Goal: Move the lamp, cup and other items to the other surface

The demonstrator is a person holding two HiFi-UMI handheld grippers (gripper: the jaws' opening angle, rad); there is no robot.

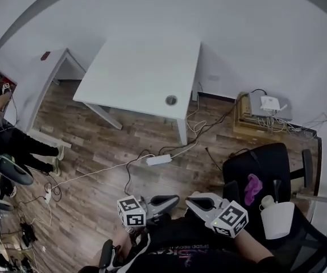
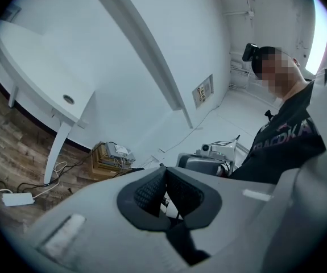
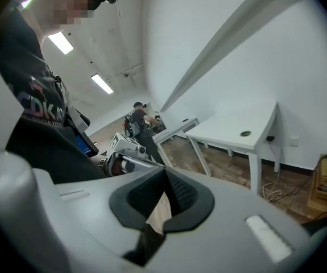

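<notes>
Left of the white table (image 1: pixel 135 73) is another white desk (image 1: pixel 24 78) with a small red thing (image 1: pixel 45 56) on it. The white table's top is bare except for one round hole (image 1: pixel 171 100). There is no lamp and no cup on it.

Near the table, down by the person's body, the left gripper (image 1: pixel 173 200) has its claw closed with nothing in it. Just beside it, the right gripper (image 1: pixel 193 201) is closed too, and it is also empty. The two tips point at each other.

Right of the table is a black chair (image 1: pixel 265 164) with a purple cloth (image 1: pixel 253 187) on its seat. Just past the chair sits a white cup-shaped thing (image 1: pixel 278 218). I cannot tell if it is the cup or part of the lamp, or what it rests on.

I think nothing is being carried right now. Either the moving has not started or the table has already been emptied. The pictures do not tell which.
</notes>
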